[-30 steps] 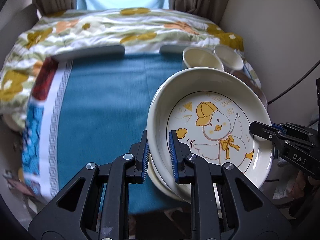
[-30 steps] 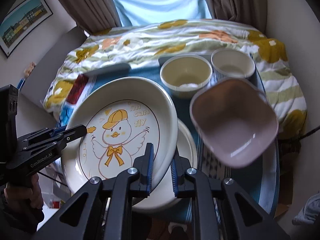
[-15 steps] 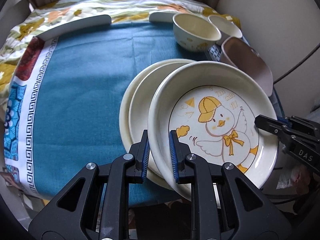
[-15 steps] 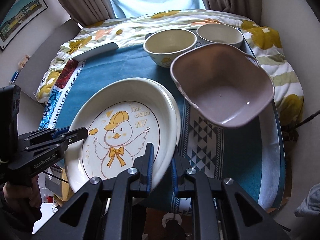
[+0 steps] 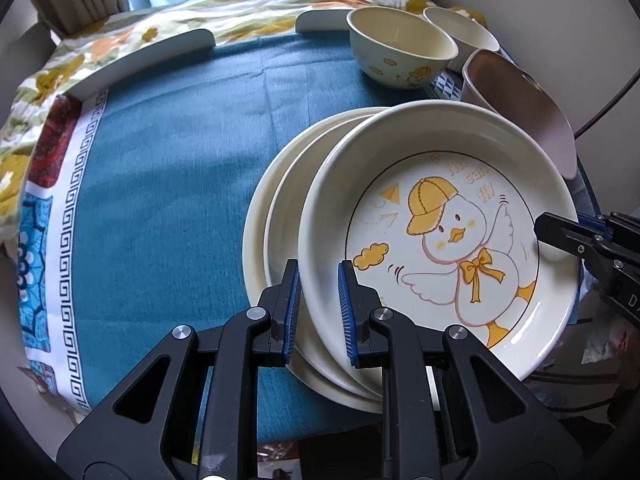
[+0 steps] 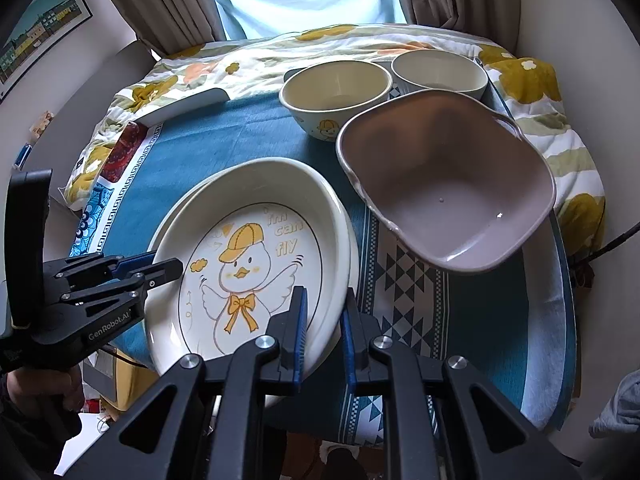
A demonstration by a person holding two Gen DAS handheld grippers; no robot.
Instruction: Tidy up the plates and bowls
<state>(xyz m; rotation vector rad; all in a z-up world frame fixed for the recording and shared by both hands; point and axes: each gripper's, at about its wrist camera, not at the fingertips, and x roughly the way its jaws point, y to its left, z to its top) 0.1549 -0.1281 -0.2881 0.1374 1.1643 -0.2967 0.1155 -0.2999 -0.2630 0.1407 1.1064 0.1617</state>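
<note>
Compared with a second ago, the duck plate (image 5: 460, 240) sits lower and flatter: then it was tipped up steeply in front of the bowls, now its face looks mostly upward and it hangs just over the two plain cream plates (image 5: 276, 220) stacked on the blue tablecloth (image 5: 160, 168), offset to their right so their left rims show as crescents. Whether it already touches the upper one cannot be told. The left gripper (image 5: 318, 312) has its blue-padded fingers narrowed onto the plate's near-left rim, one pad outside and one inside. The right gripper (image 6: 324, 332) clamps the opposite rim in the same way, so the plate is carried between the two tools. In the right wrist view the plate reads as an oval whose long axis runs from near-left to far-right, with the duck's capped head toward the far side of the table and its feet toward the near edge. Beyond the plate stand a cream bowl with a duck print (image 6: 336, 96) and a second cream bowl (image 6: 440, 72) just beside it. A mauve squarish bowl (image 6: 448, 188) sits nearer, to the plate's right, over the patterned mat (image 6: 408, 280). A floral quilt (image 6: 248, 64) lies behind the table.
</note>
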